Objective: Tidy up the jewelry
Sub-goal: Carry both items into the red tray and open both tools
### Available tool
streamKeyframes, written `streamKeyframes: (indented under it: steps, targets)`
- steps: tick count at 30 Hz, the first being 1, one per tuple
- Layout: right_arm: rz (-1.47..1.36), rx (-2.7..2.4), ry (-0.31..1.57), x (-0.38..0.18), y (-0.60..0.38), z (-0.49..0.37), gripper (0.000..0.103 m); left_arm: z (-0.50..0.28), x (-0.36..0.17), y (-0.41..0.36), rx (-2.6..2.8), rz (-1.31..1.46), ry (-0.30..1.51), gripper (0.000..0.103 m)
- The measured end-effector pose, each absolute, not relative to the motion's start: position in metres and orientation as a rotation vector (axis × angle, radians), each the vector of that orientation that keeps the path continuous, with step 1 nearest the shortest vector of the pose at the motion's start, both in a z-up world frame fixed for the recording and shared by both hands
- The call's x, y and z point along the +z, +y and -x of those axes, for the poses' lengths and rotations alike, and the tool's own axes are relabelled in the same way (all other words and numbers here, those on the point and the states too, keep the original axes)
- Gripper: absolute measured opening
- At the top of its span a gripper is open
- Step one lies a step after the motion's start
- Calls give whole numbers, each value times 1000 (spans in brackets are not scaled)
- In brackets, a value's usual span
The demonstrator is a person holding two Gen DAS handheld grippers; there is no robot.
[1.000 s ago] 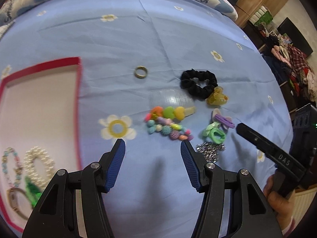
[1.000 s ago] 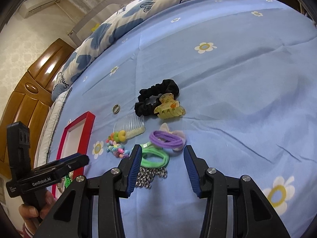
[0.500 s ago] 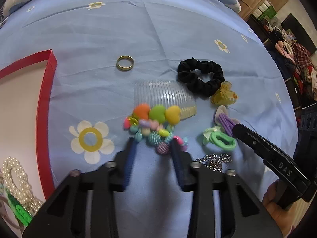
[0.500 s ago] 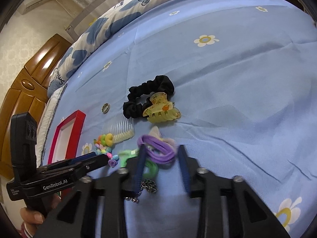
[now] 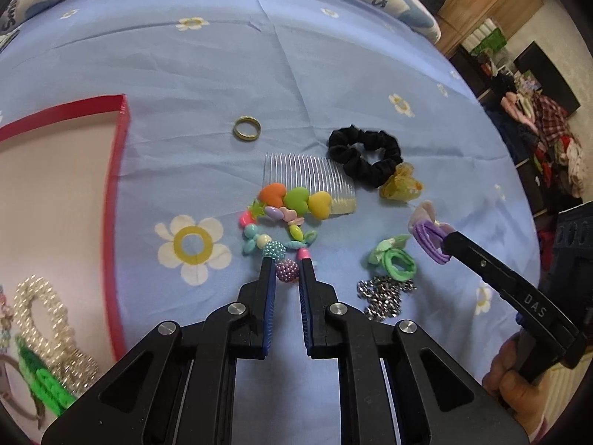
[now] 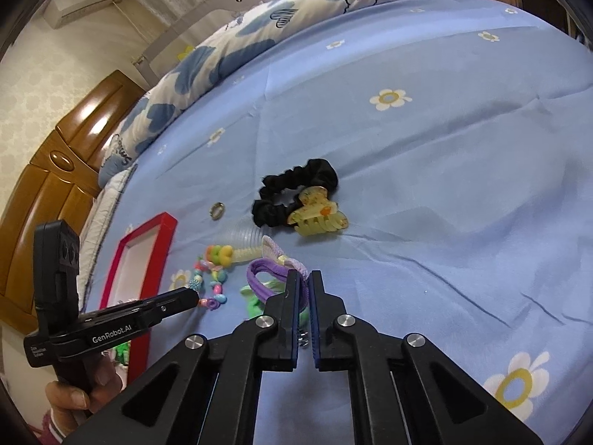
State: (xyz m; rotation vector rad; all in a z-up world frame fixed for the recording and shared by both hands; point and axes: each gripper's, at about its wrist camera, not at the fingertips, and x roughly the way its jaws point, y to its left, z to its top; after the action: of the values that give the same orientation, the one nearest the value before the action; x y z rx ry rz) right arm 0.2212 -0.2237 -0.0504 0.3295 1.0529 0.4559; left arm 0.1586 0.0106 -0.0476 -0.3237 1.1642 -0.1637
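A colourful bead bracelet (image 5: 276,222) lies on the blue bedsheet. My left gripper (image 5: 286,264) points down at it, jaws closing, pads pressing on its purple bead (image 5: 286,271). In the right wrist view the left gripper (image 6: 187,295) touches the bracelet (image 6: 211,278) from the left. My right gripper (image 6: 304,277) has its jaws closing on a purple hair tie (image 6: 259,274) with a pale bow, the band pinched between the pads. From the left wrist view, the right gripper (image 5: 449,240) tip grips that hair tie (image 5: 428,235).
A red-rimmed tray (image 5: 118,170) at left holds a pearl bracelet (image 5: 40,307) and other pieces. On the sheet lie a gold ring (image 5: 247,128), clear comb (image 5: 307,170), black scrunchie (image 5: 365,152), yellow claw clip (image 5: 402,185), green hair tie (image 5: 398,261) and silver chain (image 5: 385,293).
Both grippers went from wide open to closed. The left came forward onto the bead bracelet; the right closed on the purple hair tie.
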Motion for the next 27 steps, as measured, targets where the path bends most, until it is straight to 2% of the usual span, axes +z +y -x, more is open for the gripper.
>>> streamKeyframes:
  steps: [12,27]
  targets:
    - [-345,538,1037,-29,-188,-201,4,-121,4,46,-151,367,1055,11]
    - [-278,691,1050,-15,-103,-183,4,-91,39,107,-61,418,956,11]
